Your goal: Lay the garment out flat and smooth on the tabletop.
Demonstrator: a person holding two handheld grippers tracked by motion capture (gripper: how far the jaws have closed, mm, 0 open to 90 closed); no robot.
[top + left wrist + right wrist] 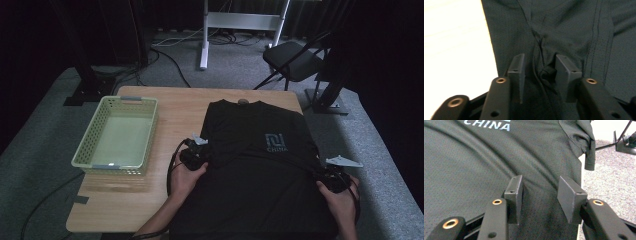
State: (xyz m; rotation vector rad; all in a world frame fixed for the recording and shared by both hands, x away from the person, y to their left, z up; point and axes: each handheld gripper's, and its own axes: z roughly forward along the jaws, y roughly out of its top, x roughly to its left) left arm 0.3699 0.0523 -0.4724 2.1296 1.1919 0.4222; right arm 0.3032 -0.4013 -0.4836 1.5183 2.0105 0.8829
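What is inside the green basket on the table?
Nothing visible: the basket shows a bare pale floor. Its near wall hides a thin strip of the bottom along that edge.

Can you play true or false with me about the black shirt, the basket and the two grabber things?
1. The black T-shirt with pale CHINA lettering lies spread on the wooden table. True.
2. The pale green plastic basket is full of clothes. False: it holds nothing.
3. The left gripper has its jaws apart around a bunched fold of the shirt. True.
4. The right gripper is clamped shut on the shirt. False: its jaws stand apart over the fabric.
5. The basket sits to the right of the shirt. False: it sits to its left in the high view.
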